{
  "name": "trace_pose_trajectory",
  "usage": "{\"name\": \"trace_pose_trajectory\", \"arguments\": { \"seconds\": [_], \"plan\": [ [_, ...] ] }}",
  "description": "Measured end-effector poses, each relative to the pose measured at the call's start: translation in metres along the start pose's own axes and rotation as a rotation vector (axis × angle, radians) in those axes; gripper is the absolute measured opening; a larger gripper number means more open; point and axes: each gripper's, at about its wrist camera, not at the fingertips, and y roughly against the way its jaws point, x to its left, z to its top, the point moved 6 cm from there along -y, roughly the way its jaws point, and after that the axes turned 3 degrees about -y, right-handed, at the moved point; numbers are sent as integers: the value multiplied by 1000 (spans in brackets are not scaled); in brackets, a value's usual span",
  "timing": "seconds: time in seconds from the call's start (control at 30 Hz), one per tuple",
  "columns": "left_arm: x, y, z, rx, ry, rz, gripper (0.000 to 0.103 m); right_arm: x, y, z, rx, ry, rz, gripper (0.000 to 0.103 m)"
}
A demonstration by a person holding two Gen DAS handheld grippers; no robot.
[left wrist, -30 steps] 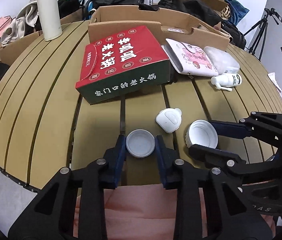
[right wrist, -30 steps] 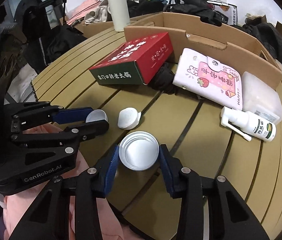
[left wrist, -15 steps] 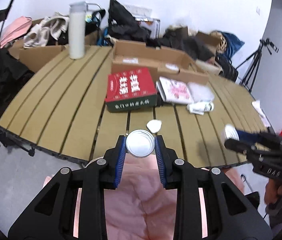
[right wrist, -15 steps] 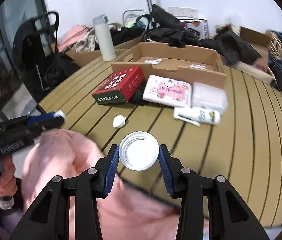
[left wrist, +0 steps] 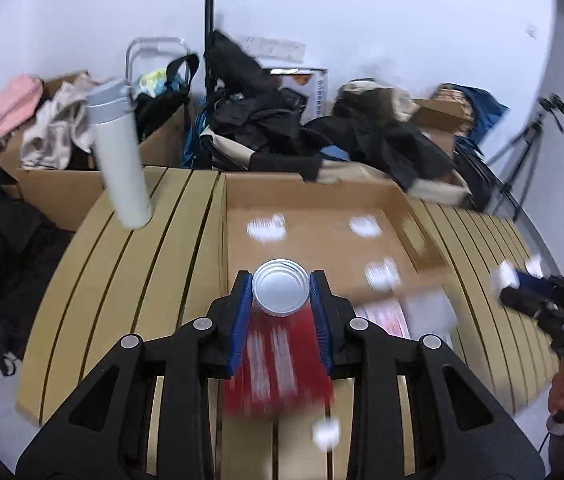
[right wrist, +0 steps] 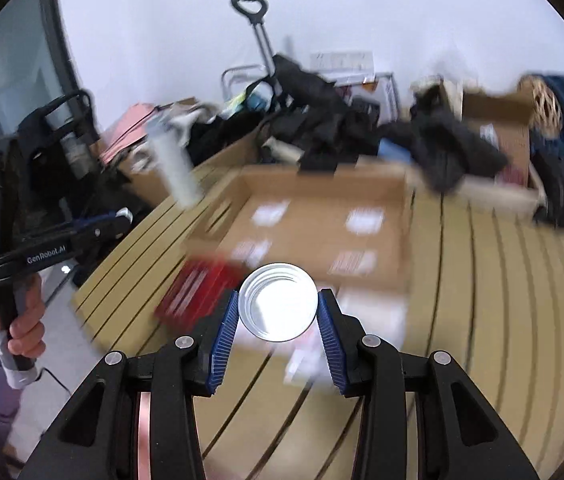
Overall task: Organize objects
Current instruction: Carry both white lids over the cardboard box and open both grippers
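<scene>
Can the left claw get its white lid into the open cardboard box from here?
Probably yes. The left claw holds the white lid above the table, with the open cardboard box right ahead and nothing between them. Motion blur hides its exact height.

We look forward from each raised gripper, high above the table [left wrist: 169, 264]; both views share the cardboard box [right wrist: 322, 216].

"GenRobot.AI" stands in white on the left tongs [right wrist: 121, 216].
</scene>
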Motion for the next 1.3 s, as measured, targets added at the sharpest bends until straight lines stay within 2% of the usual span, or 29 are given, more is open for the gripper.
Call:
{"name": "trace_pose_trajectory", "arguments": {
  "seconds": [0.03, 0.07, 0.1, 0.17, 0.2, 0.23, 0.3, 0.33, 0.37, 0.4, 0.43, 0.47, 0.5, 0.57, 0.63, 0.73, 0.8, 0.87, 0.93, 1.03, 1.07, 1.17, 1.3],
  "plan": [
    [6, -21, 13, 28, 14, 9, 26, -8, -10, 15, 5, -14, -7, 44],
    [15, -54, 31, 70, 38, 30, 25, -27, -39, 43, 40, -56, -23, 44],
    [21, -76, 39, 96, 39, 37, 26, -38, -57, 54, 65, -78, -36, 44],
    [38, -130, 53, 155, 63, 97, 26, -69, -120, 84, 144, -104, -128, 44],
    [42, -150, 56, 182, 59, 109, 26, -76, -137, 88, 168, -103, -140, 44],
    [48, -175, 59, 217, 51, 138, 26, -85, -170, 93, 224, -102, -158, 44],
    [54, -200, 62, 214, 21, 194, 26, -101, -210, 93, 291, -118, -196, 44],
    [53, -202, 68, 169, -8, 219, 27, -106, -222, 92, 310, -122, -212, 44],
    [50, -206, 69, 163, -36, 218, 38, -112, -232, 91, 324, -128, -228, 44],
    [47, -210, 69, 180, -49, 189, 50, -117, -242, 90, 341, -129, -238, 44],
    [43, -211, 69, 179, -58, 162, 71, -119, -253, 87, 367, -120, -249, 46],
    [42, -209, 69, 160, -67, 159, 73, -120, -255, 84, 365, -105, -260, 52],
    [43, -206, 68, 148, -83, 162, 73, -117, -256, 85, 348, -85, -257, 66],
    [40, -202, 68, 155, -121, 169, 73, -108, -255, 87, 321, -47, -245, 87],
    [43, -197, 70, 172, -105, 167, 73, -104, -254, 91, 313, -33, -250, 87],
    [44, -168, 72, 216, -37, 117, 74, -99, -232, 98, 300, -57, -234, 87],
    [39, -133, 77, 233, -34, 84, 77, -95, -209, 104, 291, -73, -221, 87],
    [35, -91, 81, 235, -48, 98, 88, -91, -174, 111, 281, -71, -219, 87],
    [33, -52, 84, 208, -60, 106, 90, -87, -149, 116, 274, -63, -218, 87],
    [31, 12, 84, 133, -112, 137, 103, -77, -95, 115, 276, -35, -180, 87],
    [33, 38, 82, 99, -123, 156, 103, -71, -69, 110, 284, -7, -169, 87],
    [36, 84, 72, 80, -116, 170, 103, -54, -20, 98, 272, 62, -173, 87],
    [33, 126, 60, 59, -110, 189, 103, -29, 38, 85, 214, 98, -163, 87]
  ]
}}
